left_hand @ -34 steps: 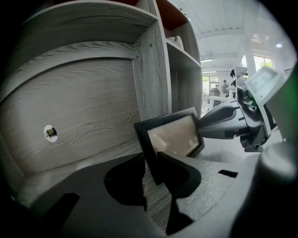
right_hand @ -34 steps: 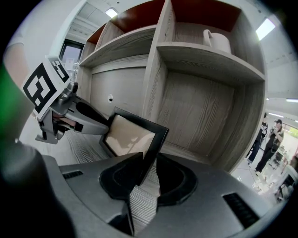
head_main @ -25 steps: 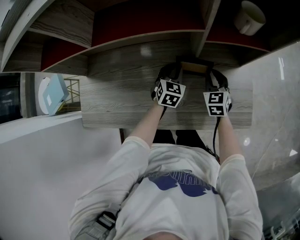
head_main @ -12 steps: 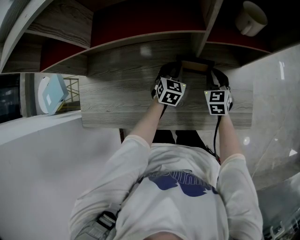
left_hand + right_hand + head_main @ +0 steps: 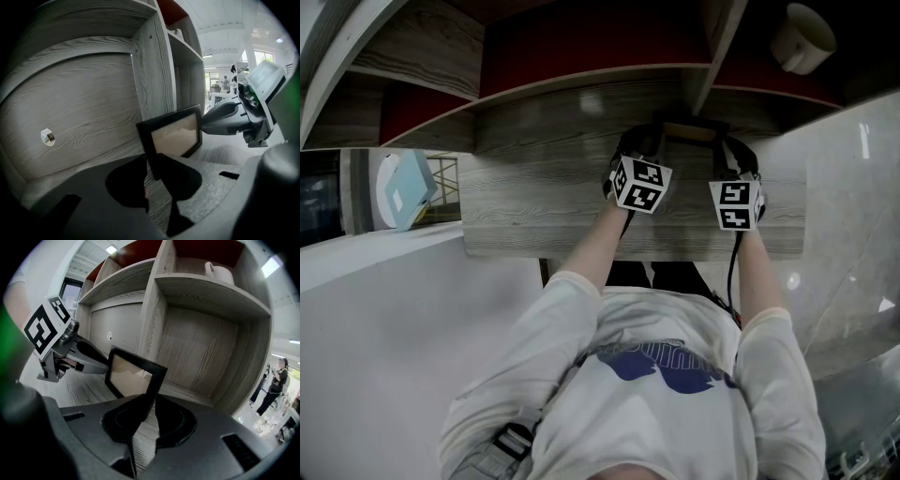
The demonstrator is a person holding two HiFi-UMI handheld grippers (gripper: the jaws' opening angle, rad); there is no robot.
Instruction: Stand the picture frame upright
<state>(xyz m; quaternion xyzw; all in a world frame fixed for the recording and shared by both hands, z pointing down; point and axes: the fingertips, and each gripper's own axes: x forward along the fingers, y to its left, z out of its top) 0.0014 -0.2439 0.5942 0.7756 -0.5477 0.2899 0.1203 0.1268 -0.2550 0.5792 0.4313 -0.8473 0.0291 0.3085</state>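
Note:
The picture frame [image 5: 687,131], black-rimmed with a tan picture, stands nearly upright on the grey wood desk [image 5: 534,206], just in front of the shelf divider. My left gripper [image 5: 151,171] is shut on the frame's left edge [image 5: 145,140], and in the head view its marker cube [image 5: 639,184] hides the jaws. My right gripper [image 5: 149,411] is shut on the frame's right edge [image 5: 157,380]. Each gripper view shows the other gripper's tip at the frame's far side: the right gripper [image 5: 208,123], the left gripper [image 5: 98,363]. The frame's picture [image 5: 127,377] faces me.
An upright divider [image 5: 712,56] and the shelf's back panel stand close behind the frame. A white mug [image 5: 802,37] sits on the upper right shelf. A cable hole [image 5: 47,136] is in the back panel at left. The desk's front edge [image 5: 628,251] runs below my wrists.

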